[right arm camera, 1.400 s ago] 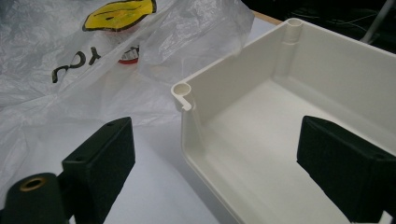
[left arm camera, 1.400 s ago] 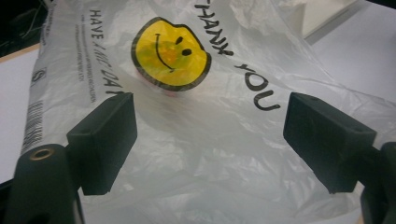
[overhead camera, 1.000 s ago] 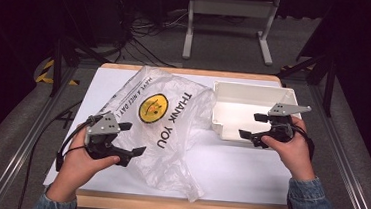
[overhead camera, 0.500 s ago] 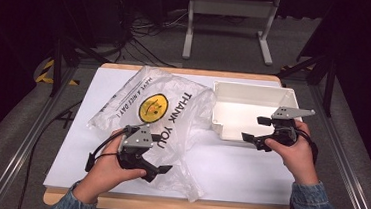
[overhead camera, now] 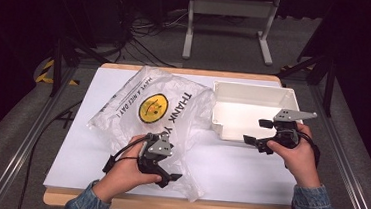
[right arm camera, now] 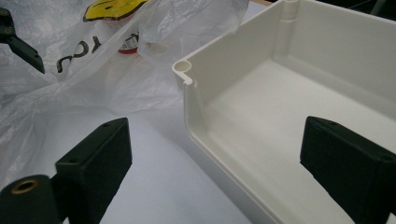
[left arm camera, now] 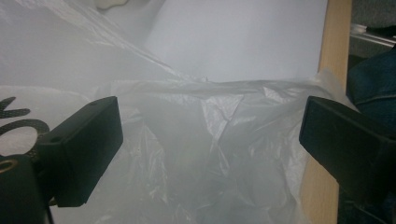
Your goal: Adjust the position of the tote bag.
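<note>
A translucent plastic bag (overhead camera: 158, 107) with a yellow smiley and "THANK YOU" print lies crumpled on the white table top (overhead camera: 238, 169). My left gripper (overhead camera: 168, 171) hovers over the bag's near corner, open, and its view shows the film (left arm camera: 201, 140) spread between the wide jaws. A red-and-white item (right arm camera: 128, 44) shows faintly through the bag. An empty white bin (overhead camera: 253, 110) stands at the right. My right gripper (overhead camera: 256, 131) is open at the bin's near left corner (right arm camera: 187, 74), one jaw over the table and the other over the bin's inside.
The table's wooden front edge (overhead camera: 175, 205) runs just below the bag's corner. Behind the table a white metal stand (overhead camera: 230, 23) and cables (overhead camera: 149, 31) sit on the grey floor. Metal rails (overhead camera: 25, 137) flank the table.
My left gripper has moved right and toward the near edge, from beside the bag onto its near corner. The right gripper has barely shifted by the bin.
</note>
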{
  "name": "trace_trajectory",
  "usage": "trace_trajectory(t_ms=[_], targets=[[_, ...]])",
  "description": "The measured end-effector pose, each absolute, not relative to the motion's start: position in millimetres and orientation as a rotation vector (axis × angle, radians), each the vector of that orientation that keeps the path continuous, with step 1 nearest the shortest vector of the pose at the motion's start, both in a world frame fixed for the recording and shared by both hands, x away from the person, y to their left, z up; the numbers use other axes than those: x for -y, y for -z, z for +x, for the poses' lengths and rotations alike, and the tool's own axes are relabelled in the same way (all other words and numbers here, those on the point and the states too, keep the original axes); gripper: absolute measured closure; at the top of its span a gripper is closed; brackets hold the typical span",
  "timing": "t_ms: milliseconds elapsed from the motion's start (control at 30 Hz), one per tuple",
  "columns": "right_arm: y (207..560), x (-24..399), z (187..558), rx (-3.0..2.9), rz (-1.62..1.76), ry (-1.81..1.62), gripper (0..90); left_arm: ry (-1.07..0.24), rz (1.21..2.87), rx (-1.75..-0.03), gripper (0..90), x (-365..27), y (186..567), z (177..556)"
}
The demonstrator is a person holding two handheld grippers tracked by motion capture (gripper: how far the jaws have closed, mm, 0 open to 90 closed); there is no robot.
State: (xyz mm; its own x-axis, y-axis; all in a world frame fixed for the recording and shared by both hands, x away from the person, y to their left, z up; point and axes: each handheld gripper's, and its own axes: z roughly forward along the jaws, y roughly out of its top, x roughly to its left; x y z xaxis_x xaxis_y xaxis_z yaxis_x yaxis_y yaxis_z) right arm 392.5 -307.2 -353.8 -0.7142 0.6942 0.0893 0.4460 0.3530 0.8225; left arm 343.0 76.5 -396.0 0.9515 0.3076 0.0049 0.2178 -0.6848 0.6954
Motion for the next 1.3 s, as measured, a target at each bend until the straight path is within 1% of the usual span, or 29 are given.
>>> trace_trajectory(t_ms=[133, 233, 267, 300, 333, 367, 433, 467, 500, 633, 967, 1100, 1300], targets=[[355, 306, 393, -2.351, 1.019, -1.294, 9.0, -0.180, 2.385, -0.378, 7.8, -74, 404, 345], [355, 305, 393, -2.363, 1.022, -1.305, 8.5, -0.202, 2.407, -0.383, 15.3, -74, 407, 347], [355, 305, 393, -2.365, 1.021, -1.307, 8.5, -0.207, 2.428, -0.370, 22.3, -75, 408, 348], [355, 305, 392, -2.365, 1.020, -1.309, 8.5, -0.209, 2.436, -0.367, 34.5, -76, 408, 348], [355, 305, 392, -2.365, 1.021, -1.309, 8.5, -0.218, 2.441, -0.361, 42.9, -77, 408, 348], [355, 305, 392, -2.366, 1.017, -1.313, 8.5, -0.214, 2.450, -0.367, 62.0, -79, 407, 349], [355, 306, 392, -2.366, 1.017, -1.314, 8.5, -0.215, 2.445, -0.377, 76.7, -84, 404, 351], [355, 305, 392, -2.366, 1.017, -1.315, 8.5, -0.218, 2.438, -0.395, 76.7, -86, 402, 351], [355, 305, 392, -2.365, 1.020, -1.319, 8.5, -0.212, 2.428, -0.400, 86.2, -90, 399, 351], [356, 303, 393, -2.362, 1.017, -1.330, 8.5, -0.243, 2.381, -0.412, 89.2, -101, 387, 350], [356, 281, 399, -2.379, 0.939, -1.382, 7.4, -0.300, 2.254, -0.459, 89.4, -135, 361, 342], [358, 267, 404, -2.393, 0.893, -1.406, 4.9, -0.321, 2.191, -0.487, 89.2, -149, 354, 338], [361, 233, 410, -2.390, 0.801, -1.464, 4.3, -0.347, 2.138, -0.514, 89.0, -164, 347, 334]])
